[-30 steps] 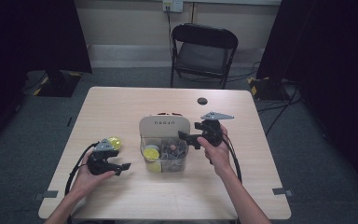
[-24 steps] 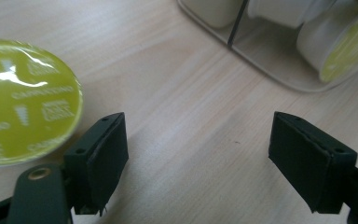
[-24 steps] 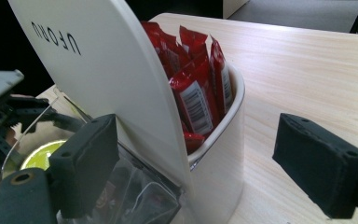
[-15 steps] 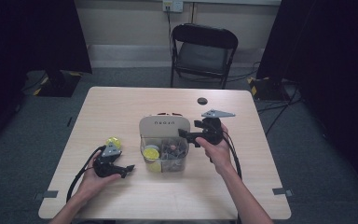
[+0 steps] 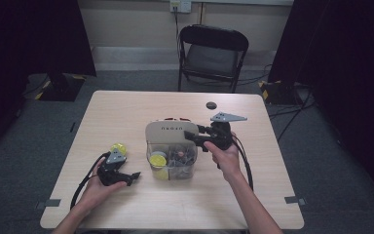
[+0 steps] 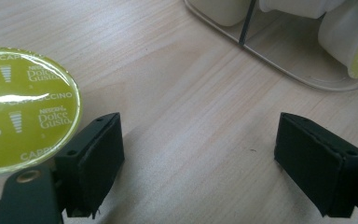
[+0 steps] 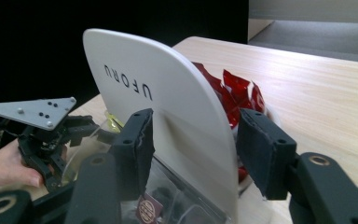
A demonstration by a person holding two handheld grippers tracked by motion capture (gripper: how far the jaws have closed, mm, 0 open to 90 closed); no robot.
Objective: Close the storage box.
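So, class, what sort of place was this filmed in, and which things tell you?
Probably a recording studio or lab, not a home: black curtains flank a bare wooden table, cables trail over grey carpet, tape marks sit on the tabletop, and a lone folding chair stands behind.

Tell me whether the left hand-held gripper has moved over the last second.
Yes. The left hand-held gripper has pulled back toward the person and away from the yellow capsule lying beside the clear container, which stayed put.
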